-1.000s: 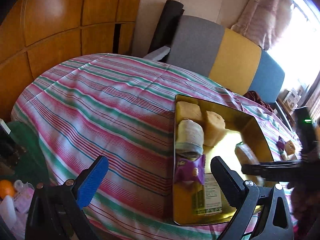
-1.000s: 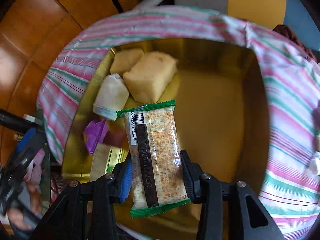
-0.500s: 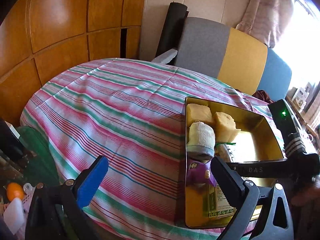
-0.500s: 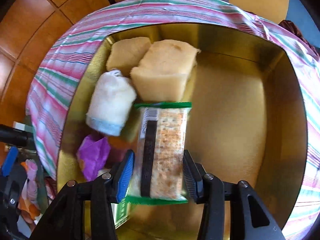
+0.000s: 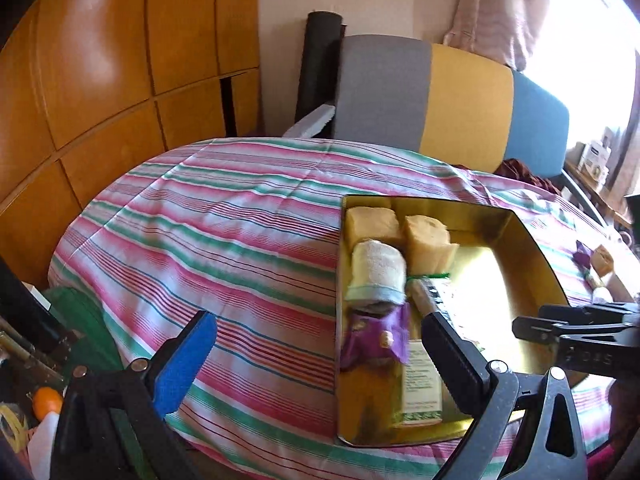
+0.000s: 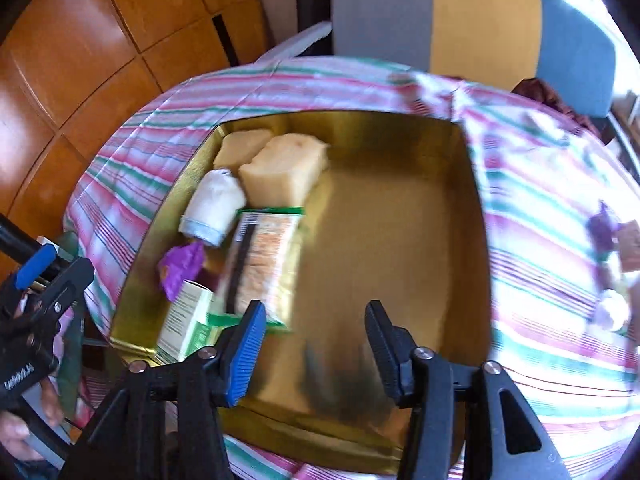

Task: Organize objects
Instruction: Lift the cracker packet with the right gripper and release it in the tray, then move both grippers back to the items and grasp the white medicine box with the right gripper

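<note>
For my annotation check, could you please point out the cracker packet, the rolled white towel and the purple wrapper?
cracker packet (image 6: pixel 262 264), right wrist view, middle of clear wrapper.
rolled white towel (image 6: pixel 214 206), right wrist view, side of roll.
purple wrapper (image 5: pixel 376 336), left wrist view, centre.

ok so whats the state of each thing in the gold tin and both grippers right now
right gripper: open, jaws have just been opening, nothing between them
left gripper: open, empty
cracker packet: released, lying flat in the tin
gold tin: lidless, right half bare
rolled towel: rolled up, lying on its side
two cake blocks: side by side at the far end
purple wrapper: crumpled
green-and-white box: lying flat
</note>
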`<state>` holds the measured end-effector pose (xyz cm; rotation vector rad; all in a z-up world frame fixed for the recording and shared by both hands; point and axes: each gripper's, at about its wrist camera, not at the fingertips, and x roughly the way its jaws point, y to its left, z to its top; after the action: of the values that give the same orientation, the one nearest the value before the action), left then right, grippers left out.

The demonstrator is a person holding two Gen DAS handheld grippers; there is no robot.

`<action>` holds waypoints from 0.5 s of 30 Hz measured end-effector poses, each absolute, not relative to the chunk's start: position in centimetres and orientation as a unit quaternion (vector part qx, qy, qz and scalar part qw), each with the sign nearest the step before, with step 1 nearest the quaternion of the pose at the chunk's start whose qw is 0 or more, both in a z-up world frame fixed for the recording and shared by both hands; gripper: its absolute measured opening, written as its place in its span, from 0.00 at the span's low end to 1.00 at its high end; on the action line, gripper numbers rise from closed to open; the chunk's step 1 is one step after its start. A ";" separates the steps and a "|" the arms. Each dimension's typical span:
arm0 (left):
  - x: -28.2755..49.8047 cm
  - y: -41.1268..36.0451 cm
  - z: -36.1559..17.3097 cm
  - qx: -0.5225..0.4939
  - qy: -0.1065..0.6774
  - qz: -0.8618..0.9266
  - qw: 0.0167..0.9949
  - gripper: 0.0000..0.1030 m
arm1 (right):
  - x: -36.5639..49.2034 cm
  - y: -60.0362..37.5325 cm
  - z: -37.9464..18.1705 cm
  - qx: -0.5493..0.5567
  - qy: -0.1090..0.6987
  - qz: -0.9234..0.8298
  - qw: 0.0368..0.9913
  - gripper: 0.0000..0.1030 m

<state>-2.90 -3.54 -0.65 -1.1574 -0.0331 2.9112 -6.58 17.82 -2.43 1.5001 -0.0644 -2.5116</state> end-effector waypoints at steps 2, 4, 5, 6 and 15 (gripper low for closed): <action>-2.7 -2.9 -0.5 -0.369 -0.011 0.929 0.010 1.00 | -5.9 18.9 -2.0 0.499 -0.019 -0.860 0.100 0.55; -2.6 -2.2 -0.4 -0.370 -0.008 0.929 0.017 1.00 | -5.0 20.4 -1.5 0.493 -0.022 -0.865 0.091 0.57; -2.5 -1.9 -0.4 -0.371 -0.005 0.929 0.019 1.00 | -4.6 21.2 -1.3 0.490 -0.024 -0.867 0.087 0.58; -2.5 -1.6 -0.3 -0.371 -0.003 0.929 0.021 1.00 | -4.3 21.9 -1.1 0.487 -0.027 -0.869 0.081 0.58; -2.0 1.7 0.7 -0.361 0.024 0.931 0.047 1.00 | -2.5 28.8 -0.7 0.479 -0.046 -0.877 0.012 0.58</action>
<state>-2.01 1.70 0.72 -1.1007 0.0735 2.8406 -2.50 28.82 -0.67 1.4916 -0.1444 -2.7328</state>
